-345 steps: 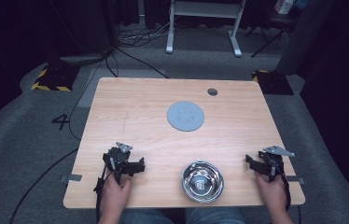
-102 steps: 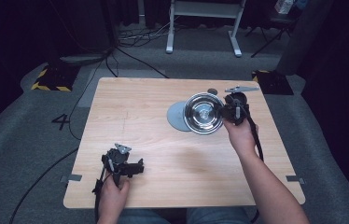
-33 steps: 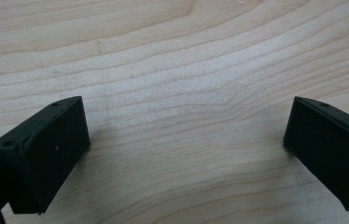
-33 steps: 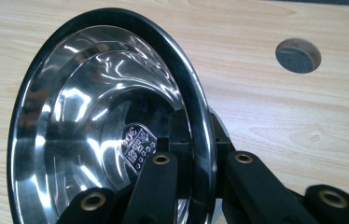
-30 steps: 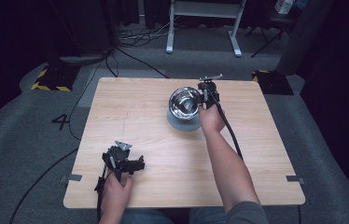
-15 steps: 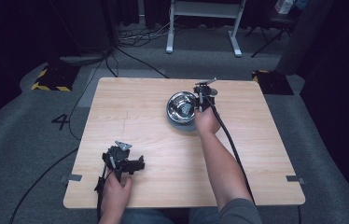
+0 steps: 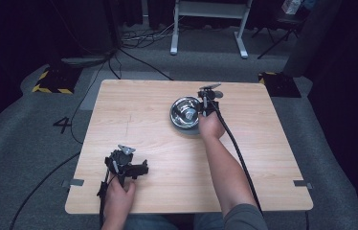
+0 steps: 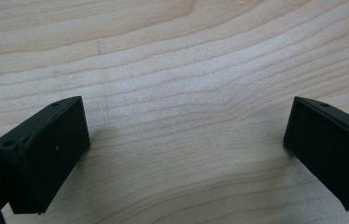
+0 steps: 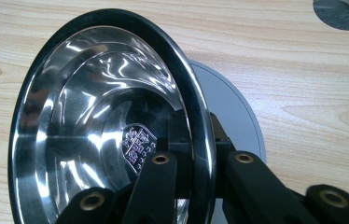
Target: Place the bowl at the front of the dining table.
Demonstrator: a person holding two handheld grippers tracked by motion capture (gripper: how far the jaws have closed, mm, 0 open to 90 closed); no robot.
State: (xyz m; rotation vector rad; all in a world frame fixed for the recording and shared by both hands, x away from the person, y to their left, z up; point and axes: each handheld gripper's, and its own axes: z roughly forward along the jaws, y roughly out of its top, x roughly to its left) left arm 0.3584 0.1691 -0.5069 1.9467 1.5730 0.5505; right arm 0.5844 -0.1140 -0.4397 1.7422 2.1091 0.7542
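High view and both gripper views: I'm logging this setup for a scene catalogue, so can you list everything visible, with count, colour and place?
Metal bowl: one, shiny silver with a dark rim, far middle of the table, over the grey disc, clamped at its rim.
Grey disc: one, flat, grey, under the bowl.
Table: one, light wood, centre of the room.
Table hole: one, round, near the far edge.
Hazard-striped blocks: two, black with yellow stripes, floor at the far corners.
White frame: one, floor beyond the table.
Right gripper: one, black, shut on the bowl's rim.
Left gripper: one, black, open, near left of the table.
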